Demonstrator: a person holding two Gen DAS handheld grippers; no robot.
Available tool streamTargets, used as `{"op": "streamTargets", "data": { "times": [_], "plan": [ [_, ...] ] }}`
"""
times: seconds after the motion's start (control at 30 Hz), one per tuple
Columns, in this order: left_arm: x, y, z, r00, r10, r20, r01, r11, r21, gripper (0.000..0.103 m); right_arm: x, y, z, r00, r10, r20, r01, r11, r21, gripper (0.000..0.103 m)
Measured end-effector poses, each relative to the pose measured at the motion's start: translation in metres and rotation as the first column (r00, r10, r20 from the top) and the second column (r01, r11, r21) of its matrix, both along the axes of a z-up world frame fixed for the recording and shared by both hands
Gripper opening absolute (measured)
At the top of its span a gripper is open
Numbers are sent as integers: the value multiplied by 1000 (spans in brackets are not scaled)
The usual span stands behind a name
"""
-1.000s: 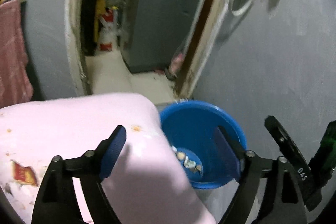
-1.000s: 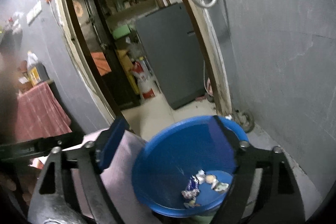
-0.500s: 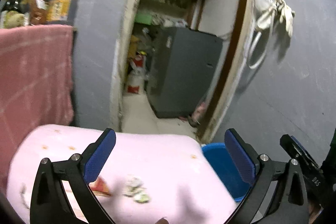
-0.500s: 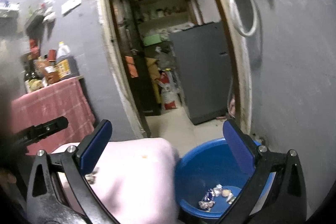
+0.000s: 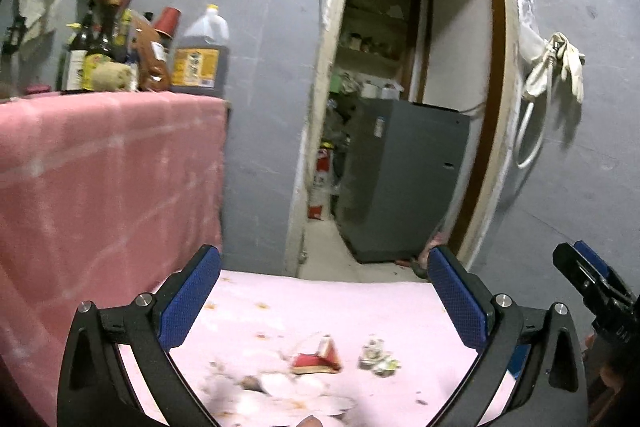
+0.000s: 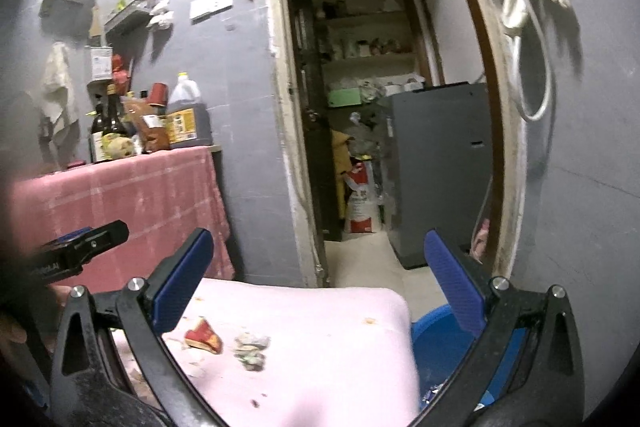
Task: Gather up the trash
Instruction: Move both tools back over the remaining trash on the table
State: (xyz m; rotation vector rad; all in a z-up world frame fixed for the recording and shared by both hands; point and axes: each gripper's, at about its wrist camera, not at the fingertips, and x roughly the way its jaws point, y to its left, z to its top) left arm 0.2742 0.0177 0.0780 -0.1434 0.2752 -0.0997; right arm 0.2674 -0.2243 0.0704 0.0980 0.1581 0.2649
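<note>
A pink-covered table (image 5: 340, 303) stood before a grey wall; a red wrapper (image 5: 316, 357) and crumpled scrap (image 5: 376, 355) lay on it, the blue basin (image 6: 436, 339) beside, while both the left gripper (image 5: 320, 303) and the right gripper (image 6: 320, 283) gaped wide, empty

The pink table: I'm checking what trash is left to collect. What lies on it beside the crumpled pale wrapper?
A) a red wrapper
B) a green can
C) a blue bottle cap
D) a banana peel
A: a red wrapper lies on the pink table just left of the crumpled pale wrapper, with only crumbs and scraps around them.
</note>
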Motion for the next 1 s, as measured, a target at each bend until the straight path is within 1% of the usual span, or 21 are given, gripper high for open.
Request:
{"op": "streamTargets", "data": {
  "times": [0.13,0.23,0.4,0.5,0.67,0.77,0.8,0.87,0.93,1.0],
  "plan": [
    [-8,16,0,999,30,19,-30,1000,10,101,-1,22,4,999,41,15,-41,999,-15,103],
    [-12,26,-3,998,51,26,-52,999,18,101,3,40,4,996,84,4,-84,996,-24,103],
    [-15,41,-12,997,78,17,-78,997,19,101,12,55,-5,991,131,-32,-132,991,-26,103],
    [-12,46,-19,997,71,0,-71,997,18,101,20,60,-14,986,149,-69,-151,988,-29,103],
    [-2,52,-36,998,38,-57,-40,999,-30,101,34,63,-36,978,146,-150,-154,987,-45,103],
    [6,53,-47,994,37,-101,-40,999,-29,101,45,65,-50,966,146,-213,-161,985,-58,103],
    [11,53,-51,992,28,-124,-32,999,-25,101,51,65,-56,958,147,-247,-168,984,-65,103],
    [18,53,-58,986,14,-164,-18,1000,-23,101,57,65,-66,946,148,-287,-176,982,-74,102],
    [25,52,-66,978,3,-210,-8,1000,-19,101,63,65,-73,935,148,-323,-184,979,-85,100],
    [32,51,-75,968,1,-251,-5,1000,-15,101,68,67,-81,921,147,-361,-196,975,-102,93]
  ]
}}
